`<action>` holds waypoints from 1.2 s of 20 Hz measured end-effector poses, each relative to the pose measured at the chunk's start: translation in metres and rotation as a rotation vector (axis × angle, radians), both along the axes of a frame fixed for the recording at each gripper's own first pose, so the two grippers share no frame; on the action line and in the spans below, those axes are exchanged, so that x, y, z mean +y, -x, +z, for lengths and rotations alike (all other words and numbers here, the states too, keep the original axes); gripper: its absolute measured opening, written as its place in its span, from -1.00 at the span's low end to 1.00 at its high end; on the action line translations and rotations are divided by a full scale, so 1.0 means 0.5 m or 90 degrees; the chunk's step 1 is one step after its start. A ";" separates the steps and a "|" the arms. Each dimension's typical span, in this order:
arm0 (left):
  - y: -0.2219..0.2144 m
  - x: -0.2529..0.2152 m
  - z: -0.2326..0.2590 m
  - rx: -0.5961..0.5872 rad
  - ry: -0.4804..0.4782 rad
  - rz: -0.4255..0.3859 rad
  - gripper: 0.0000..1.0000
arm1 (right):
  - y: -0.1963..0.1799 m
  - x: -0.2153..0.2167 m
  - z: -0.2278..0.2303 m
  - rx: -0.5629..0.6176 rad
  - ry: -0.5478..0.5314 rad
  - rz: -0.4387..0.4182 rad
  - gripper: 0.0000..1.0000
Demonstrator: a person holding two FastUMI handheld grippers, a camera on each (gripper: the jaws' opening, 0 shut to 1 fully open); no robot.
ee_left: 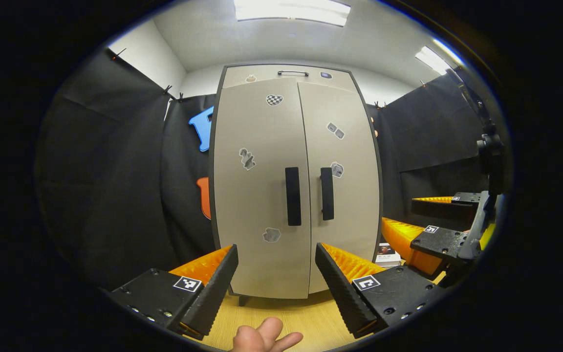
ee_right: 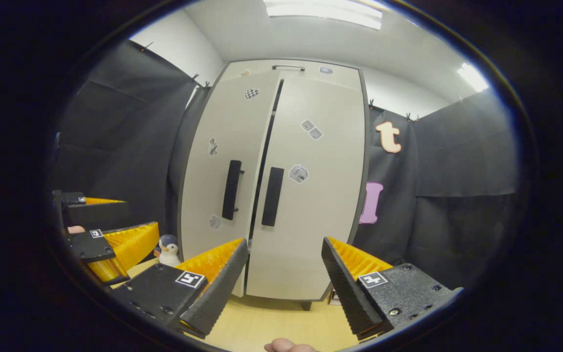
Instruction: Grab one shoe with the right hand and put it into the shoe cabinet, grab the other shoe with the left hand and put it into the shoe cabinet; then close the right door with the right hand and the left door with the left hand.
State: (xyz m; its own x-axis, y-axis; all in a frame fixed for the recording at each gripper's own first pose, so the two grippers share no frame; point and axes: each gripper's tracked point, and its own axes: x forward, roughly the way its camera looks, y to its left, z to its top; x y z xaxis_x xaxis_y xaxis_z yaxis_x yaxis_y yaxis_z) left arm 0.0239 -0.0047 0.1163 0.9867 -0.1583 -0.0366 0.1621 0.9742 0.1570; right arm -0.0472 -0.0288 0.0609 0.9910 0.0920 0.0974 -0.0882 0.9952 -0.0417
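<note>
The tall beige shoe cabinet (ee_left: 291,181) stands straight ahead on the wooden floor with both doors shut, or nearly so; from the right gripper view a thin dark slit runs between its doors (ee_right: 271,181). Two dark vertical handles (ee_left: 292,195) sit side by side at the middle seam. My left gripper (ee_left: 276,274) is open and holds nothing, a short way in front of the cabinet. My right gripper (ee_right: 285,274) is also open with nothing between its fingers. In the left gripper view the right gripper (ee_left: 445,230) appears at the right edge. Any shoes are hidden.
Black cloth walls close in both sides of the cabinet. A small penguin toy (ee_right: 168,249) stands on the floor left of the cabinet. A small box (ee_left: 388,253) lies by the cabinet's right foot. Fingertips of a hand (ee_left: 264,337) show at the bottom edge.
</note>
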 end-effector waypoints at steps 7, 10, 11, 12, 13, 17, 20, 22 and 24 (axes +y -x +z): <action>0.005 0.012 -0.003 0.012 -0.001 0.011 0.92 | 0.010 0.004 -0.006 0.005 -0.002 0.004 0.99; 0.005 0.016 -0.003 0.017 0.001 0.022 0.92 | 0.012 0.004 -0.011 0.009 -0.002 0.008 0.98; 0.005 0.015 -0.005 0.022 0.000 0.023 0.92 | 0.012 0.003 -0.010 0.009 0.000 0.007 0.98; 0.004 0.017 -0.010 0.029 -0.002 0.025 0.92 | 0.013 0.002 -0.010 0.009 0.001 0.005 0.98; 0.002 0.018 -0.014 0.034 -0.001 0.024 0.92 | 0.014 0.002 -0.011 0.011 -0.002 0.006 0.99; -0.003 0.023 -0.007 0.029 0.003 0.036 0.92 | 0.014 0.007 -0.020 0.028 -0.014 0.011 0.98; -0.004 0.021 -0.011 0.033 0.008 0.036 0.92 | 0.017 0.016 -0.015 0.027 -0.019 0.017 0.98; -0.004 0.019 -0.016 0.036 0.015 0.033 0.92 | 0.018 0.019 -0.012 0.026 -0.021 0.015 0.98; -0.004 0.018 -0.018 0.039 0.022 0.032 0.92 | 0.017 0.022 -0.013 0.029 -0.023 0.018 0.98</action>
